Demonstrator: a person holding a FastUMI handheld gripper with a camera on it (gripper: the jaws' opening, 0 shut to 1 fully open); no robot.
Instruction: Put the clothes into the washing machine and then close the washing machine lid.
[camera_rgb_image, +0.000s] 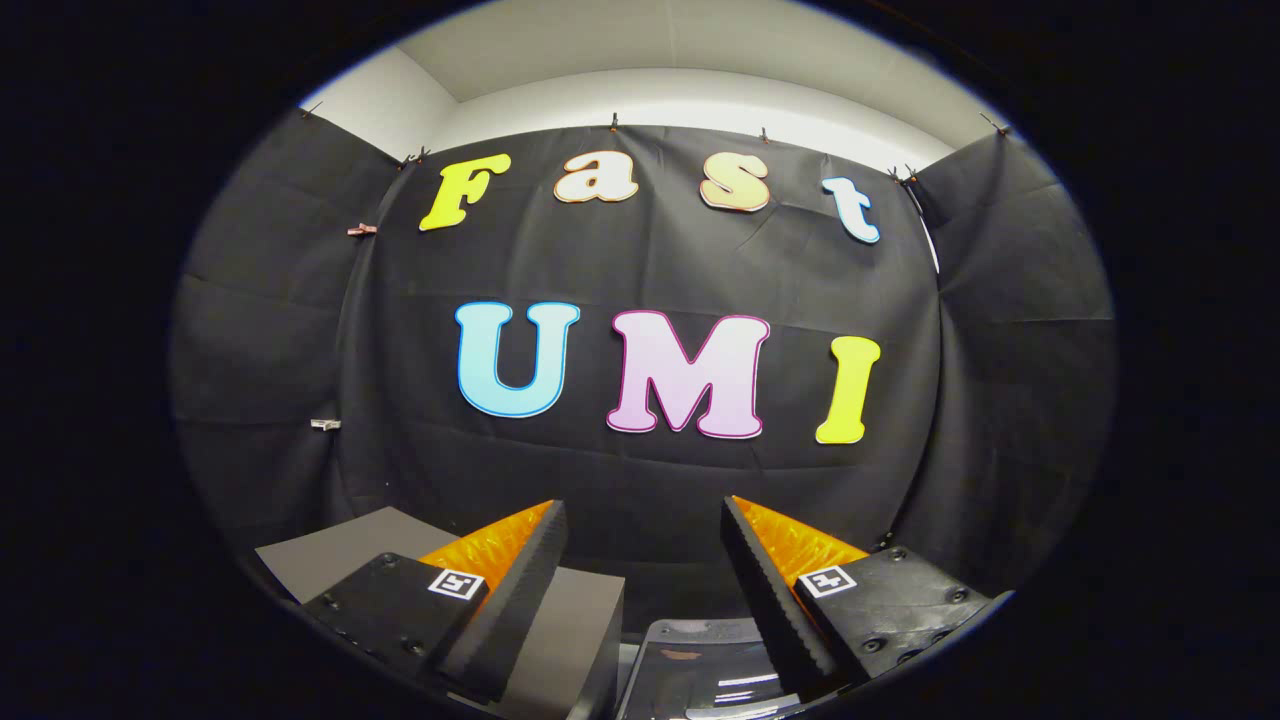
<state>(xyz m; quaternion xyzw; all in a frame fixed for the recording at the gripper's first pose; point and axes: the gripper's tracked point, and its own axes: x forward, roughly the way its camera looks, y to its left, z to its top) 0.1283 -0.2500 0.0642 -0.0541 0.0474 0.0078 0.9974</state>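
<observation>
A: How was the black-and-orange two-finger gripper (645, 520) found?
B: Spread wide, nothing held between its ridged fingers (520, 590).
A: And the washing machine?
B: Its dark glossy lid (700, 670) was seen at six o'clock, beside a grey box (575, 630).

The camera rides on the gripper (640, 560), looking forward along its spread fingers. It faces the booth's black wall (640, 480) nearly level, from fairly near.

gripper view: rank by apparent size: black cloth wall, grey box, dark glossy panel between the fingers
1. black cloth wall, by far the largest.
2. grey box beneath the left finger, partly covered by it.
3. dark glossy panel below the open gripper; partly cut off, so its rank against the box is unsure.
</observation>
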